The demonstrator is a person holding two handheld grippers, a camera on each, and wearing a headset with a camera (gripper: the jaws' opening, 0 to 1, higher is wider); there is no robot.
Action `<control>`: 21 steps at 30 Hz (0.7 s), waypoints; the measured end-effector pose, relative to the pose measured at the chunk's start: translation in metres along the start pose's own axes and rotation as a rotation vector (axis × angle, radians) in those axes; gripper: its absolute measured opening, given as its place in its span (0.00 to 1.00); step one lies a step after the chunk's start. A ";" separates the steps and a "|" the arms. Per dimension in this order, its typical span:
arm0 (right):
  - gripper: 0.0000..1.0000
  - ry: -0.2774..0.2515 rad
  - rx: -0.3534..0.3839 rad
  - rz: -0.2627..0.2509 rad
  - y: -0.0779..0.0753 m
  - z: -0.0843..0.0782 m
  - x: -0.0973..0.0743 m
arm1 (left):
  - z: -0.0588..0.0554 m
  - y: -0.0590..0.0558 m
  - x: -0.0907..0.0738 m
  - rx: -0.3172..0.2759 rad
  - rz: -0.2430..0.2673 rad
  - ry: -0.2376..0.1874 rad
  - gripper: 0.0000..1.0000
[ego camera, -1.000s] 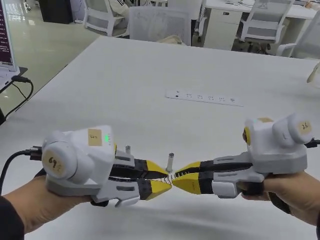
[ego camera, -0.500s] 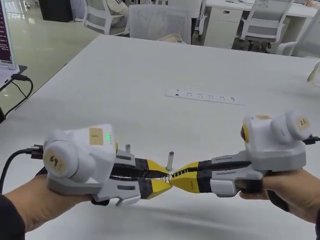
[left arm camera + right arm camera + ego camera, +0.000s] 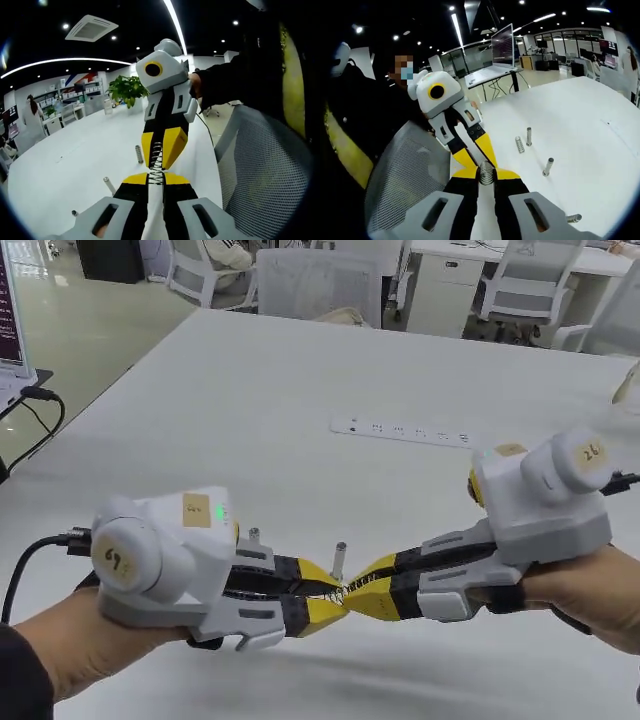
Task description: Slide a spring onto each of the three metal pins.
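R claw (image 3: 362,593) has tilted up; it & L claw (image 3: 330,598) both pinch spring (image 3: 343,591) spanning btw tips.

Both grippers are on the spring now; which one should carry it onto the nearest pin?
Probably right. Left gripper and right gripper both pinch the spring, but the right tilts nose-down toward the pin standing just behind the tips.

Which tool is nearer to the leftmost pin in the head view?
Left. The pin stands just beyond the left tool, beside its fingers. The right tool points in from the other side, farther away. Both grip one spring.
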State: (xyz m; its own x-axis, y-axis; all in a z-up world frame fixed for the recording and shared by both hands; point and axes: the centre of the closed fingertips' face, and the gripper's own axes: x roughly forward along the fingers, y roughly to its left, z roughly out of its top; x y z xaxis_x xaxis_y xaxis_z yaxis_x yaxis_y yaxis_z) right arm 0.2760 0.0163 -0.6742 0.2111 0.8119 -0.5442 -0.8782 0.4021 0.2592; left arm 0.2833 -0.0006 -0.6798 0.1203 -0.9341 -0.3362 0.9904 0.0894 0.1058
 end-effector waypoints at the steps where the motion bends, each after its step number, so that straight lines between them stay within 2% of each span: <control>1: 0.08 0.012 -0.011 -0.001 0.000 0.000 0.000 | 0.000 0.000 0.000 -0.001 -0.001 0.000 0.02; 12: 0.08 0.213 -0.152 -0.004 0.000 -0.001 -0.002 | 0.003 -0.001 0.004 -0.002 -0.014 -0.003 0.02; 19: 0.08 0.350 -0.255 0.013 -0.001 -0.005 -0.005 | 0.004 -0.004 0.006 -0.006 -0.026 -0.004 0.02; 21: 0.08 0.372 -0.275 0.015 -0.001 -0.005 -0.005 | 0.004 -0.004 0.007 -0.008 -0.027 -0.005 0.02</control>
State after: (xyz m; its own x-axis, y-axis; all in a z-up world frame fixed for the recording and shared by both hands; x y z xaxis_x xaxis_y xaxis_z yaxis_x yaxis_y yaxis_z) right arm 0.2734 0.0096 -0.6757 0.0736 0.5894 -0.8045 -0.9718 0.2235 0.0749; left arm 0.2795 -0.0090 -0.6785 0.0929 -0.9380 -0.3339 0.9938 0.0667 0.0893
